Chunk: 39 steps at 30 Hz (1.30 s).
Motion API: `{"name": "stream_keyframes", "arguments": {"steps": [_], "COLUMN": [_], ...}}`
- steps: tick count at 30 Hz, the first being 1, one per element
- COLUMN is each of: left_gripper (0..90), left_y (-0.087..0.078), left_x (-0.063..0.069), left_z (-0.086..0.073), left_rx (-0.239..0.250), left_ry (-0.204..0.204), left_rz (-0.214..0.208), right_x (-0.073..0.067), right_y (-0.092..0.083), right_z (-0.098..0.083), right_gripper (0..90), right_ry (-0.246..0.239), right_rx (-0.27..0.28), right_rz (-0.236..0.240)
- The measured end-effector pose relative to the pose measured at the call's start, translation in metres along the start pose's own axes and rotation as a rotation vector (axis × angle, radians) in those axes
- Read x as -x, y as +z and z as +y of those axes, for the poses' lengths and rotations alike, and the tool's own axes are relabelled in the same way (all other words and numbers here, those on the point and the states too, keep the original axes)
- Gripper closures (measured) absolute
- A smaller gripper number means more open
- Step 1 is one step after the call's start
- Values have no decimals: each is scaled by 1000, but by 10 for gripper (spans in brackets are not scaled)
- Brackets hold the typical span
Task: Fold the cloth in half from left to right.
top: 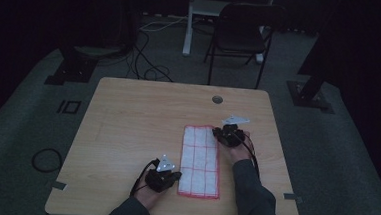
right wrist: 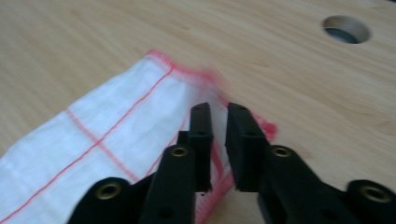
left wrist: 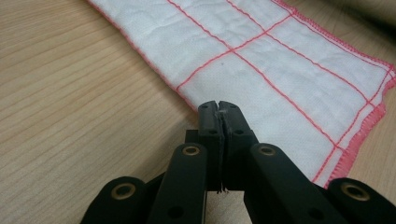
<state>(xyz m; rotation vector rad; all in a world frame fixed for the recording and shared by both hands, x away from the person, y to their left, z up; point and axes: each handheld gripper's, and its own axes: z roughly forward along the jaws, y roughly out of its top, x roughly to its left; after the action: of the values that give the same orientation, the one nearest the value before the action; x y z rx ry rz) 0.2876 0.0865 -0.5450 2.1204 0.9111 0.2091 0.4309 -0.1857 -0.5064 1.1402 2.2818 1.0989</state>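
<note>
Cloth (top: 201, 160), white with red grid, lies flat: light, limp, thin. Pinch hemmed corner. Your left gripper (left wrist: 218, 108) closed, empty; right gripper (right wrist: 219, 114) slightly parted over far corner, gripping nothing.

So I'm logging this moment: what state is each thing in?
Cloth: folded into a long strip, flat on the table.
Left tongs: shut, tips at the cloth's edge.
Right tongs: slightly open over the cloth's far corner.
Folding chair: unfolded, unoccupied.
</note>
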Motion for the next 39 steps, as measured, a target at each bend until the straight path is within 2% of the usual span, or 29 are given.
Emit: {"name": "stream_keyframes", "arguments": {"steps": [3,4,19,31,39], "left_gripper": [885,880,789,759,758], "left_y": [0,0,-5,-10,-9], "left_x": [0,0,-10,-25,-37], "left_z": [0,0,6,17,24], "left_rx": [1,2,44,84,99], "left_ry": [0,-2,-39,-47,-44], "left_rz": [1,6,35,73,97], "right_x": [2,10,24,27,24], "right_y": [-1,-5,-17,-18,-16], "right_z": [1,2,3,-2,-5], "right_gripper": [754,723,656,631,621], "right_ry": [8,34,64,101,94], "right_rx": [3,16,26,27,23], "right_rz": [-12,-36,-91,-87,-74]}}
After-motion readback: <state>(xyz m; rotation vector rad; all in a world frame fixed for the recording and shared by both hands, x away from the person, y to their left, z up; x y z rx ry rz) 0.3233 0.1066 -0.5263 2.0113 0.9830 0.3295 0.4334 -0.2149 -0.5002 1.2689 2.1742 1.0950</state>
